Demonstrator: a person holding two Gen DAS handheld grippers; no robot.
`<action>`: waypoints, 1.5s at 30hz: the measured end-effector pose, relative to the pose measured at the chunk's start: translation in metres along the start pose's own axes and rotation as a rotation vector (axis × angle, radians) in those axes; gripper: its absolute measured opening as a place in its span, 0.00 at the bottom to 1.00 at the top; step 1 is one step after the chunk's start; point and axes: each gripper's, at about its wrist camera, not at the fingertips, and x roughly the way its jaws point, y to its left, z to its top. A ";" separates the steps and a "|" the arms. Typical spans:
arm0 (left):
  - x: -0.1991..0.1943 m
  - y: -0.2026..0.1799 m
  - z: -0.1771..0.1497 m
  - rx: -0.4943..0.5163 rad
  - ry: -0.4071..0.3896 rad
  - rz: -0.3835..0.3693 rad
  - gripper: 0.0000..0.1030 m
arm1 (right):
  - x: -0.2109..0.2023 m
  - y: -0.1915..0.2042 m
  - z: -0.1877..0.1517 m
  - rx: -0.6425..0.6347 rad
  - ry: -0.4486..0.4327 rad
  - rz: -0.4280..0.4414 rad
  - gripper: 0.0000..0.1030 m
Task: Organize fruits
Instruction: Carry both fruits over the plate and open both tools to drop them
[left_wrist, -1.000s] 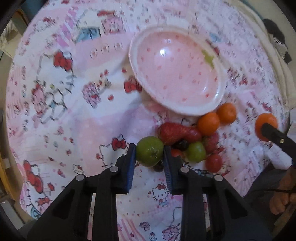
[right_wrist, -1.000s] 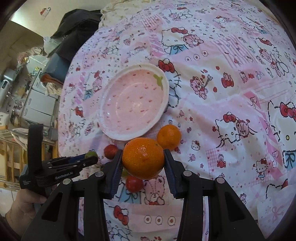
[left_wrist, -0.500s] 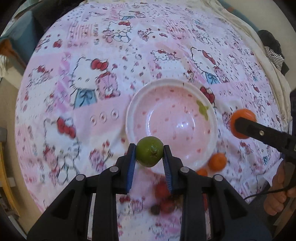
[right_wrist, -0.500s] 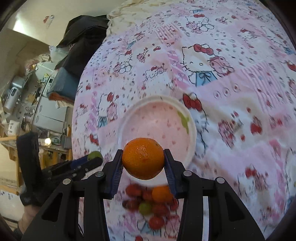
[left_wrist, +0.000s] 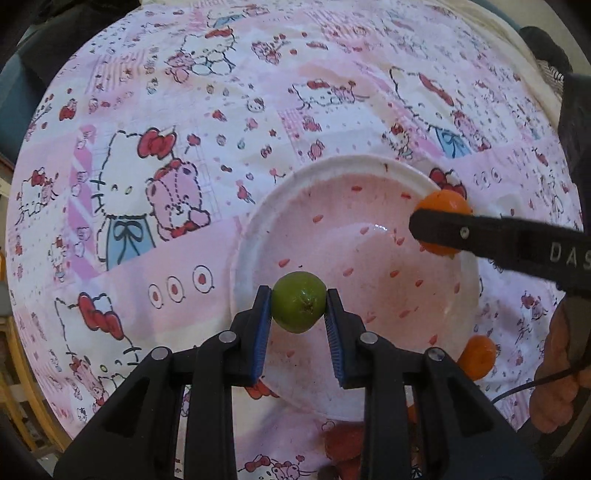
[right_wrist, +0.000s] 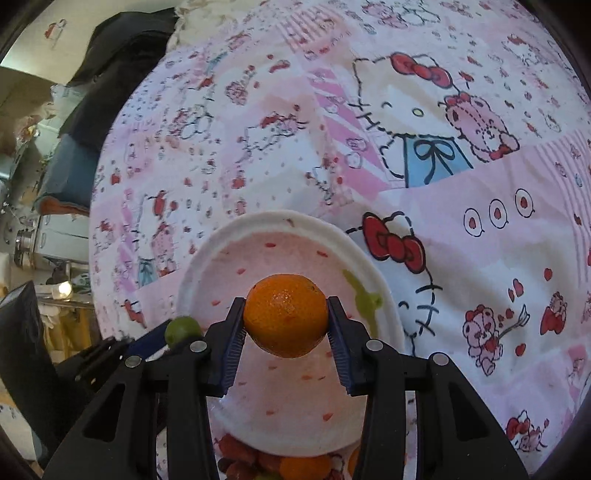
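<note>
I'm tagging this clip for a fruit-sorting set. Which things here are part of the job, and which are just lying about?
Part of the job:
green fruit in the left tongs
orange in the right tongs
pink bowl
loose fruit pile

Just lying about:
cartoon-print cloth
dark clothing

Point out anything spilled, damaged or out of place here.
Nothing spilled or damaged. The bowl sits upright and empty; the left gripper holds a green fruit and the right gripper an orange over it.
</note>
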 end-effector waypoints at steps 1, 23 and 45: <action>0.002 -0.001 0.000 0.003 0.003 0.000 0.24 | 0.002 -0.002 0.001 0.008 0.004 0.003 0.43; 0.013 -0.017 0.005 0.072 -0.007 0.029 0.70 | -0.003 0.000 0.005 0.028 -0.017 0.000 0.69; -0.054 0.018 -0.018 -0.071 -0.120 -0.021 0.73 | -0.063 0.004 -0.006 0.024 -0.108 0.057 0.87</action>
